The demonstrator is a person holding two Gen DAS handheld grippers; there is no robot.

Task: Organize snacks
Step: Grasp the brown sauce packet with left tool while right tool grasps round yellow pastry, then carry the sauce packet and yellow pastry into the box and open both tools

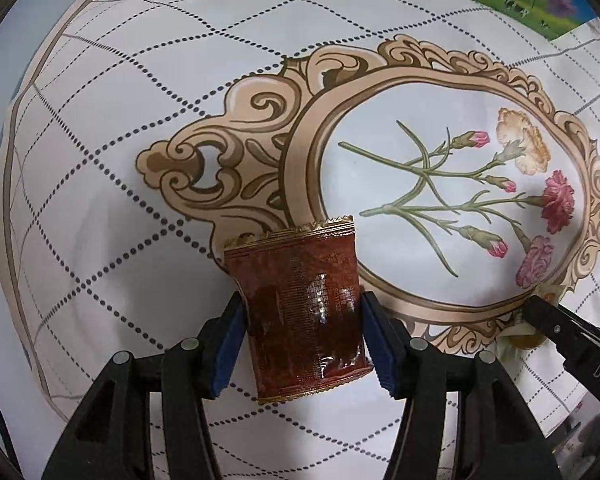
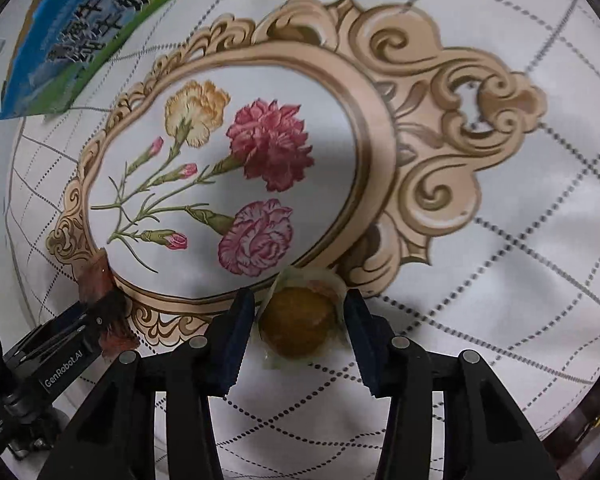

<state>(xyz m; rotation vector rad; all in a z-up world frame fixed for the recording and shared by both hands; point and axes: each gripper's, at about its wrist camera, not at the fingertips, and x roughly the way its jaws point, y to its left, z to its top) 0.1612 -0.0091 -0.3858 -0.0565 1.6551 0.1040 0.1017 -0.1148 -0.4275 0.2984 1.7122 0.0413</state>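
Red packet (image 1: 304, 312) in left gripper (image 1: 302, 320) (clamped)

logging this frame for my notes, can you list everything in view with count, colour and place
brown snack packet: 1, reddish brown foil with gold crimped ends, between the left gripper's jaws, over the printed frame's edge
wrapped round pastry: 1, golden yellow in a clear wrapper, between the right gripper's jaws
milk carton box: 1, blue and green with dark characters, at the far edge of the cloth
tablecloth: 1, white with dotted diamond lines, a tan ornate frame and pink and yellow carnations, under everything
left gripper: 1, black with blue pads, shut on the packet
right gripper: 1, black with blue pads, shut on the pastry
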